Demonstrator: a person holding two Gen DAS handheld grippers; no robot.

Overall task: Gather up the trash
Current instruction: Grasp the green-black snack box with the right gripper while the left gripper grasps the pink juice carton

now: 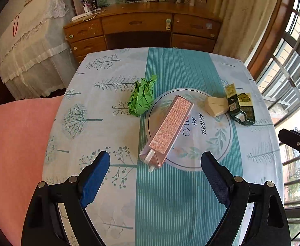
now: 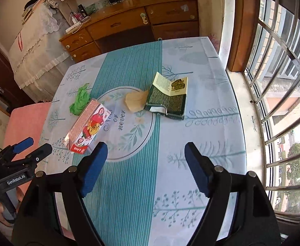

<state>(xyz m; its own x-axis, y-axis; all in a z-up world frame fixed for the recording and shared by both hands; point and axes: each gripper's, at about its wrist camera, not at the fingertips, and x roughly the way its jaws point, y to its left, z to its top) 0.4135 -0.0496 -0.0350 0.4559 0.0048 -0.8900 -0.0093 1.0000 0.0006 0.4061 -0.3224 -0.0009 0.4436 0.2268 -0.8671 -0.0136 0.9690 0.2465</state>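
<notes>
Four pieces of trash lie on the table. A pink carton (image 1: 168, 130) (image 2: 87, 126) lies on its side near the middle. Beside it rests a crumpled green paper ball (image 1: 142, 96) (image 2: 80, 100). Farther right sit a tan paper piece (image 1: 216, 105) (image 2: 135, 100) and a torn dark green box (image 1: 240, 104) (image 2: 169, 97). My left gripper (image 1: 155, 164) hovers open just short of the carton's near end, nothing between its blue pads. Over the near side of the table my right gripper (image 2: 145, 155) is open and empty. The left gripper (image 2: 32, 144) also shows in the right wrist view.
The table wears a light blue tablecloth (image 1: 113, 205) (image 2: 201, 133) with a teal stripe. A pink covered seat (image 1: 16, 139) stands at its left. A wooden desk (image 1: 137, 24) lies beyond the far edge. A barred window (image 2: 283, 102) runs along the right.
</notes>
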